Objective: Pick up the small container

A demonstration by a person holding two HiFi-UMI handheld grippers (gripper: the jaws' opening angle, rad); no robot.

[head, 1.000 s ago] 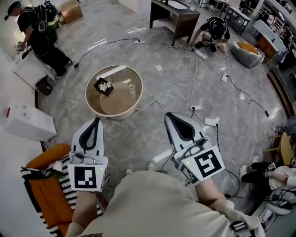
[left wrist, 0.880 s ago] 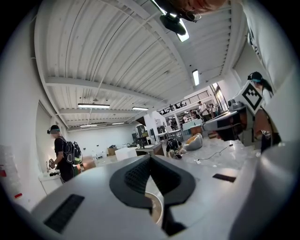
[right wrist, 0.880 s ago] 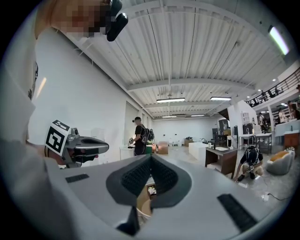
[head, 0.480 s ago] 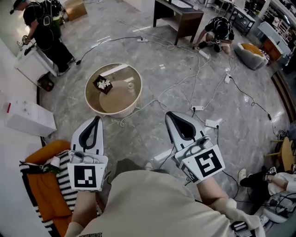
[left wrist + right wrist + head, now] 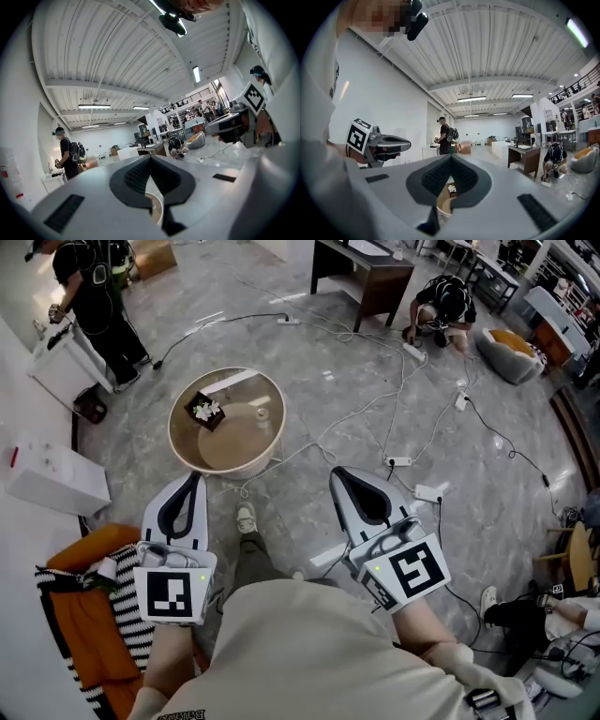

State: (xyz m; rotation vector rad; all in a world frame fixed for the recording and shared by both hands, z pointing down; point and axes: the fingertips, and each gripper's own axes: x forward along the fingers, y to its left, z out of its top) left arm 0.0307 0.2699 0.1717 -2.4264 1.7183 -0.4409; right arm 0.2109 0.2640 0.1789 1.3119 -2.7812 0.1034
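A small pale container [image 5: 263, 412] stands on the round beige table [image 5: 187, 451], well ahead of both grippers. Beside it lies a dark square tray with white flowers [image 5: 207, 411]. My left gripper [image 5: 195, 478] is held low at the left, shut and empty, short of the table's near rim. At the same height my right gripper [image 5: 337, 472] is also shut with nothing in it, off to the table's right. In the left gripper view the shut jaws [image 5: 150, 157] cover most of the table. Below the shut jaws [image 5: 451, 157] in the right gripper view, the flower tray [image 5: 451, 188] shows.
Cables and power strips [image 5: 400, 459] cross the grey floor to the right. A dark desk [image 5: 361, 273] stands at the back with a crouching person [image 5: 439, 301] beside it. Another person [image 5: 94, 287] stands at the far left. A white box [image 5: 56, 479] and striped cloth [image 5: 84, 615] lie to the left.
The person holding the grippers has stepped forward: a shoe now shows below the table, and the table sits slightly further left. Both grippers stay shut in the same pose.
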